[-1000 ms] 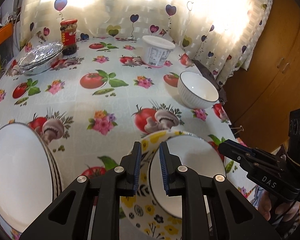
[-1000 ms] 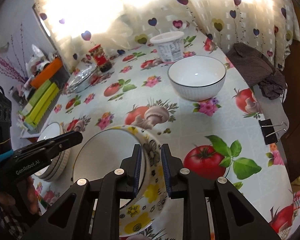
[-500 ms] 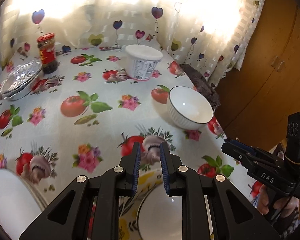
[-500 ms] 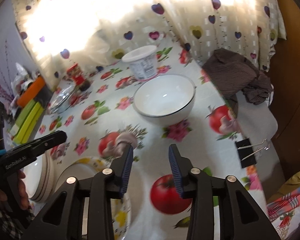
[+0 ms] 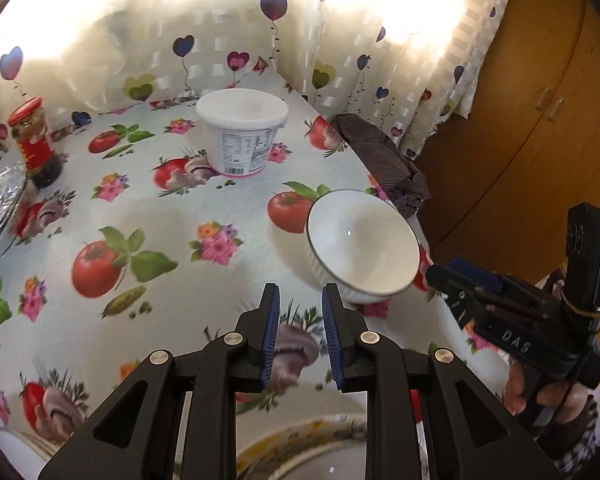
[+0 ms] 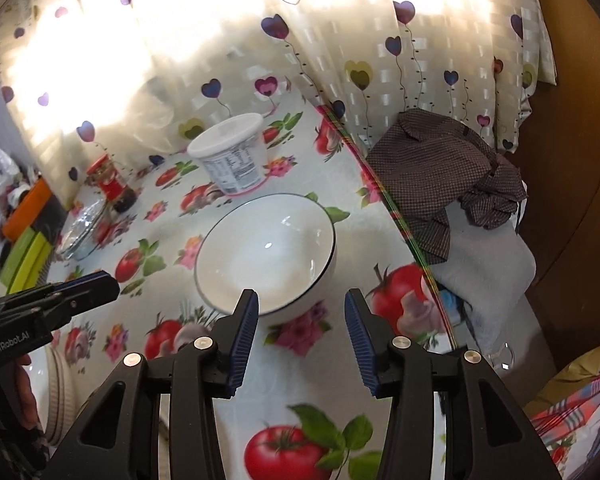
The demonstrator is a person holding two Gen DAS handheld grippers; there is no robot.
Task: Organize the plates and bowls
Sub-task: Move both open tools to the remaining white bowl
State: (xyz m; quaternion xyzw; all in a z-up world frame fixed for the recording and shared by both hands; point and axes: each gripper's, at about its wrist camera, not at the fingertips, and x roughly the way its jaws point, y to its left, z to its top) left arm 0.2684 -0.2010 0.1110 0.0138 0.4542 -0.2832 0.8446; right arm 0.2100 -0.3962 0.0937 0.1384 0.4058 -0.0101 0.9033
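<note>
A white ribbed bowl (image 6: 266, 252) with a dark rim stands near the table's right edge; it also shows in the left wrist view (image 5: 362, 244). My right gripper (image 6: 302, 328) is open and empty, just short of the bowl's near rim. My left gripper (image 5: 300, 332) is empty, its jaws a narrow gap apart, over the tablecloth to the left of the bowl. The yellow floral bowl (image 5: 312, 446) sits below the left gripper at the frame's bottom edge. A stack of white plates (image 6: 58, 392) lies at the left.
A white lidded tub (image 5: 242, 136), a red-lidded jar (image 5: 36, 144) and a foil-covered dish (image 5: 0, 208) stand further back. A dark checked cloth (image 6: 444, 172) hangs over the table's right edge. A curtain runs along the back. Green and orange boxes (image 6: 24, 248) sit far left.
My right gripper let go of the floral bowl, opened wide and moved forward to the white bowl. My left gripper rose and moved forward, leaving the floral bowl and plate stack behind.
</note>
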